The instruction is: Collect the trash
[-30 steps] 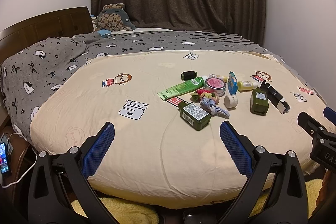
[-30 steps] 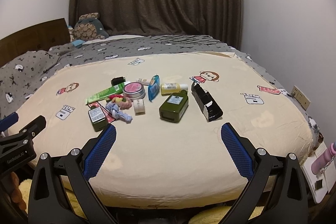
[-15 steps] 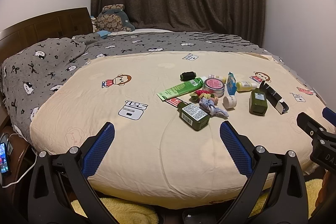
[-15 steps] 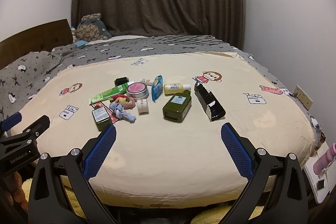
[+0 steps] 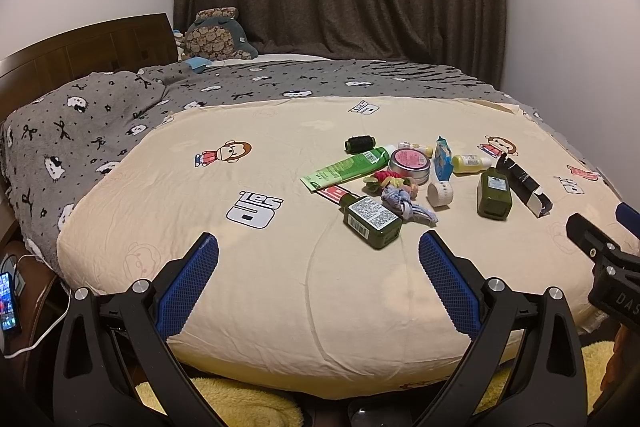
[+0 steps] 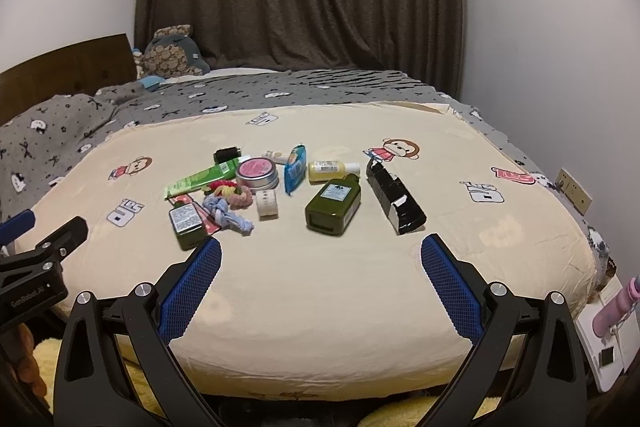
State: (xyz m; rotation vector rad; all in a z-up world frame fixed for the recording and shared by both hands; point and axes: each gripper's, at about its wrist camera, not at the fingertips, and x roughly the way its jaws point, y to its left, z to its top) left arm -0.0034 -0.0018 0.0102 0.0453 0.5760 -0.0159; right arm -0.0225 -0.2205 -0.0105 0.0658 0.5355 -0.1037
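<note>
L gripper (image 5: pixel 318 251): wide open, empty, low at bed (image 5: pixel 280 291) edge. Nearest: small green bottle (image 5: pixel 372 217) at 1 o'clock, long axis 11–5, cap away. Pile (image 6: pixel 256 187) beyond: 1 green tube, 1 pink tin, 1 black spool, hair ties. R gripper (image 6: pixel 320 253): wide open, empty. Big green bottle (image 6: pixel 334 205) dead 12, near, axis 1–7. Black box (image 6: pixel 396 201) at 1. Green bottles: 2; yellow: 1. No bin in view.
</note>
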